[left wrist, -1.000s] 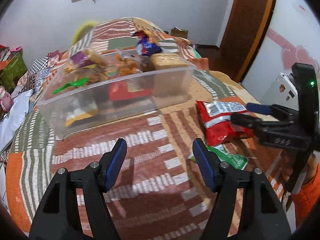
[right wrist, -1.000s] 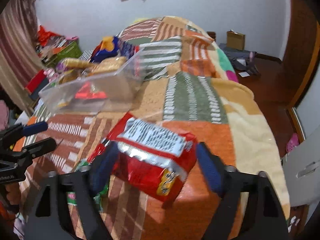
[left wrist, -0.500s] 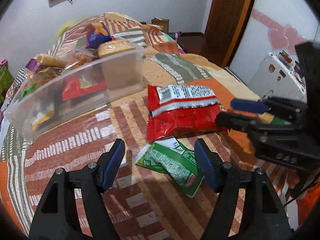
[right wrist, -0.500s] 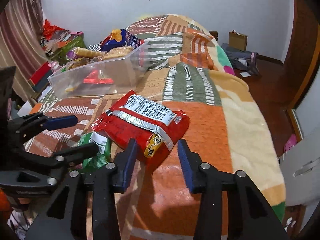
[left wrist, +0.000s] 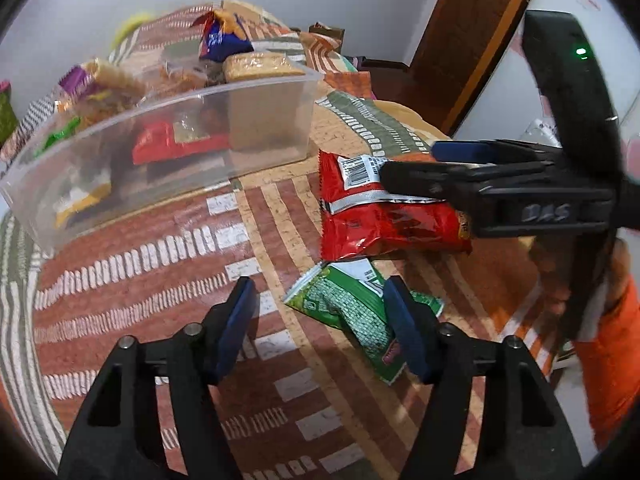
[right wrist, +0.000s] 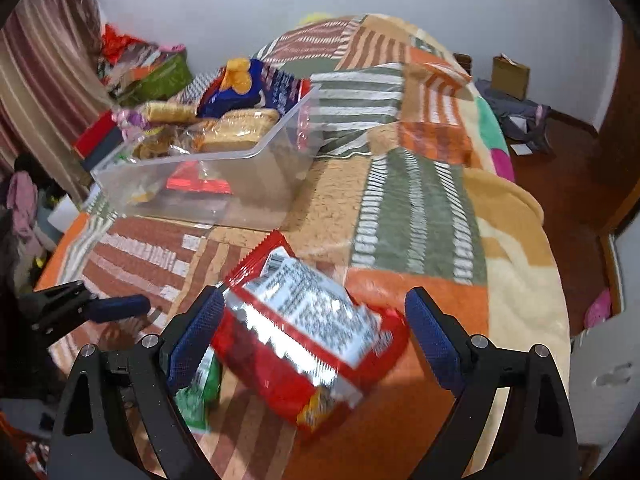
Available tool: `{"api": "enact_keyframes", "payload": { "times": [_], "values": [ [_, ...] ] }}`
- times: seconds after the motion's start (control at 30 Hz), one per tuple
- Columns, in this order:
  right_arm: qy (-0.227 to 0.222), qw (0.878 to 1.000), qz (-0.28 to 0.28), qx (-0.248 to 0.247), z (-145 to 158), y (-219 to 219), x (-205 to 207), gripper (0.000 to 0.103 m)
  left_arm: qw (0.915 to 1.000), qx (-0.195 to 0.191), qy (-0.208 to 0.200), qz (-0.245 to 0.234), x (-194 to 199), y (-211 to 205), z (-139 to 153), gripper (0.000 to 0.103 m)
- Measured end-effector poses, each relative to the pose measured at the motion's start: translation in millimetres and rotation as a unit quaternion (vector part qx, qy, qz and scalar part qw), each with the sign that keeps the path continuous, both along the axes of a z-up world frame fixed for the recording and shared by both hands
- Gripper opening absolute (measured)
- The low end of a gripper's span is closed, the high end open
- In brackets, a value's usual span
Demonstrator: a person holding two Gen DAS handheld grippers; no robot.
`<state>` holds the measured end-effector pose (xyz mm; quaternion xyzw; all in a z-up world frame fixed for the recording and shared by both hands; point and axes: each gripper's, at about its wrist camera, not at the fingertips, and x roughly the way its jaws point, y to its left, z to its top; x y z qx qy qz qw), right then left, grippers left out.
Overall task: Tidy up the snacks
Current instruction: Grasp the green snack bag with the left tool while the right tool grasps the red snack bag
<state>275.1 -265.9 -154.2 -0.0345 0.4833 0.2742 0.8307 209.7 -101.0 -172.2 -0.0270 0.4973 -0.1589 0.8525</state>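
L wrist view: left gripper (left wrist: 320,320) spread wide, empty. Green snack bag (left wrist: 352,312) lies ahead on bedspread (left wrist: 160,280), far end hidden behind R finger. Red snack bag (left wrist: 384,216) beyond, partly covered by right gripper (left wrist: 408,168).

R wrist view: right gripper (right wrist: 312,332) released, jaws apart around red bag (right wrist: 304,344), print blurred. Clear bin (right wrist: 224,176) ahead-left.

Vs 0.5 s ago: R jaws wider.
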Motion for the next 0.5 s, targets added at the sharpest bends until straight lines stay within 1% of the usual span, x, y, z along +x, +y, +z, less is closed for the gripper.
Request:
{"api": "enact_keyframes", "payload": {
  "times": [0.07,0.17,0.3,0.37,0.5],
  "values": [
    [0.002,1.0,0.017,-0.016,-4,7,0,0.091,1.0,-0.002,0.001,-0.003,0,-5,2,0.066],
    [0.002,0.999,0.034,-0.025,-6,8,-9,0.09,1.0,0.0,0.0,-0.01,0,-16,3,0.066],
    [-0.004,0.999,0.042,-0.032,-5,4,-23,0.09,0.9997,0.023,0.002,-0.011,6,-31,-3,0.066],
    [-0.004,0.998,0.045,-0.031,-4,2,-29,0.09,0.9995,0.029,0.004,-0.011,6,-32,-6,0.066],
    [-0.001,0.999,0.047,-0.018,-3,1,-39,0.09,0.9991,0.041,-0.005,-0.014,0,-25,-4,0.057]
  ]
}}
